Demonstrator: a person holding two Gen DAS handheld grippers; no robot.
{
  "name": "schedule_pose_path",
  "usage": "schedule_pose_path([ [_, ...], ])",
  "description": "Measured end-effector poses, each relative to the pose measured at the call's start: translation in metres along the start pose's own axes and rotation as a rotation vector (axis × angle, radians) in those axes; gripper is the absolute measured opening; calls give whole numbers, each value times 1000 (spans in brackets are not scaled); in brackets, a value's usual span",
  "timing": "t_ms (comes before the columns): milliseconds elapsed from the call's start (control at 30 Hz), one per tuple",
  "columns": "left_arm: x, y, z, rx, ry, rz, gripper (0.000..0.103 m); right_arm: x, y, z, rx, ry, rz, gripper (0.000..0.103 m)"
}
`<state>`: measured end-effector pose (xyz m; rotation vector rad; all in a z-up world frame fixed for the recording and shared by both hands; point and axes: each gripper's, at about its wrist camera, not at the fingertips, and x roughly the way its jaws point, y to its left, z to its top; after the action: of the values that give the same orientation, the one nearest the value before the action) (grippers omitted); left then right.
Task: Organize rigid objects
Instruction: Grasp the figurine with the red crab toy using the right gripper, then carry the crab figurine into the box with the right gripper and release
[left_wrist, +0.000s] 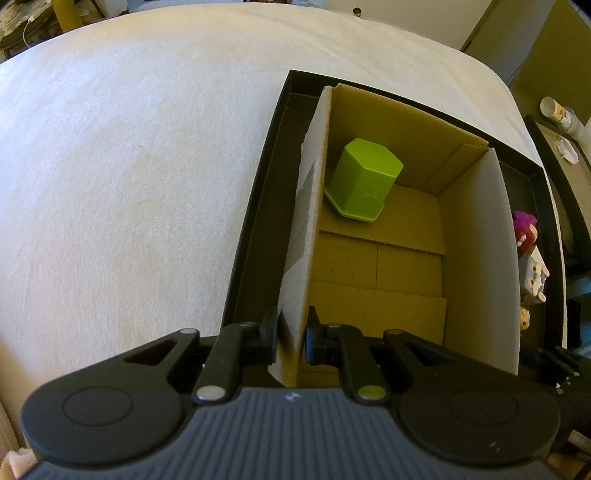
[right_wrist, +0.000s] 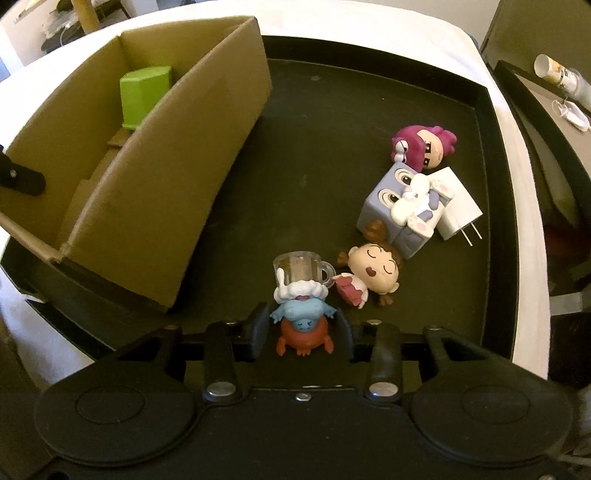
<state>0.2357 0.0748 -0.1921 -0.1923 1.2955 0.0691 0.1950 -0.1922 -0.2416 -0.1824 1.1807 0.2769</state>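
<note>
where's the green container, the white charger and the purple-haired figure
green container (left_wrist: 364, 181), left wrist view, its side wall
white charger (right_wrist: 460, 210), right wrist view, its flat face
purple-haired figure (right_wrist: 424, 146), right wrist view, its head

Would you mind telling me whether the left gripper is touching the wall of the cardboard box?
Touching. In the left wrist view, the left gripper is pinched on the box wall, a finger pressed against each face with no gap visible.

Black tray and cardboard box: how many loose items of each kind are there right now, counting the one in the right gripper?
Toy figures: 4 (blue figure with a mug in the right gripper, purple-haired figure, grey cube figure, brown-haired doll)
White plug adapter: 1
Green hexagonal container, in the cardboard box: 1
Total: 6
</note>
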Motion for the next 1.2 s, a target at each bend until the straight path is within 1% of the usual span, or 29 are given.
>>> schedule_pose_path([
  [300,-1,-6,-1,13,-6,11,12,-25,-3,3,28,-45,26,38],
  [533,-1,-6,-2,12,-8,11,12,-48,-7,12,56,-97,41,38],
  [833,-1,-5,-2,9,-10,9,12,-79,-9,40,90,-190,64,38],
  [1000,-1,-4,-2,8,-10,8,12,-98,-2,55,76,-235,85,38],
  [1200,-1,-4,-2,2,-15,13,12,-108,9,67,43,-265,102,38],
])
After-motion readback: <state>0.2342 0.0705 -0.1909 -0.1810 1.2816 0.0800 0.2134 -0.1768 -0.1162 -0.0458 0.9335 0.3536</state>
